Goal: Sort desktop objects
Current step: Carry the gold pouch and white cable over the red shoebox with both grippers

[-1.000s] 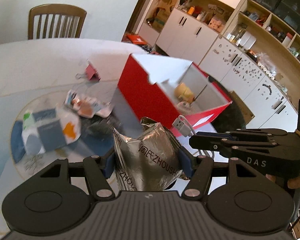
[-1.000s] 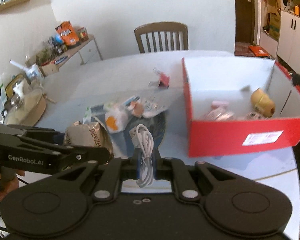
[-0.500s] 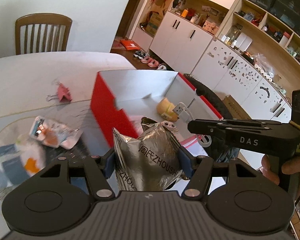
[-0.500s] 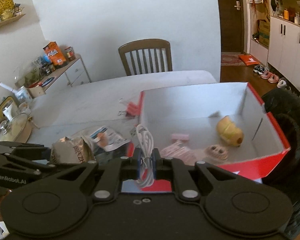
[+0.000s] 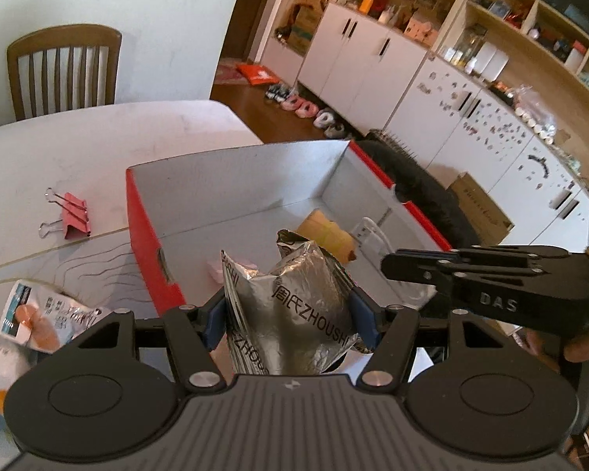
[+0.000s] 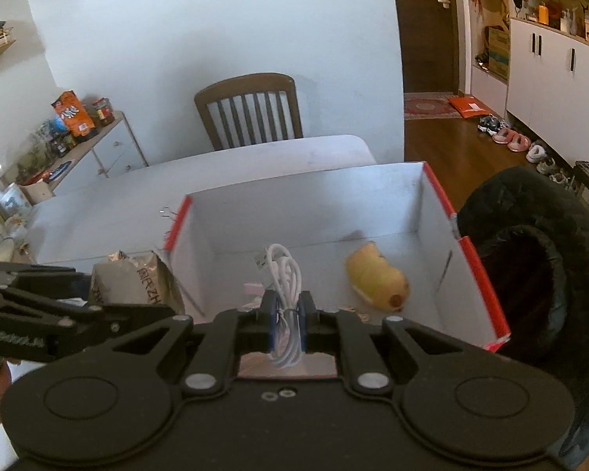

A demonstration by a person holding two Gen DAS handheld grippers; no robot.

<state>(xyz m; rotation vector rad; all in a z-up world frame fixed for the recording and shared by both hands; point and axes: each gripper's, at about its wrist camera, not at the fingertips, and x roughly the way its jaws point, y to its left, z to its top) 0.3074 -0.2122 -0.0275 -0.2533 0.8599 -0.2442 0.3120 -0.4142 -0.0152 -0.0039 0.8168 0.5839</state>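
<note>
ZHOUSHI pouch (image 5: 294,310) (now over box (image 5: 231,172))

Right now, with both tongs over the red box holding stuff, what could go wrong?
1. The left tongs pinch a crinkly foil bag near the box wall. If let go too early, it might catch the rim or land outside.
2. The right tongs grip a white cable by the middle of its coil. A loose loop may snag on the tongs when they open.
3. The two tongs are close together, so they could bump.
</note>
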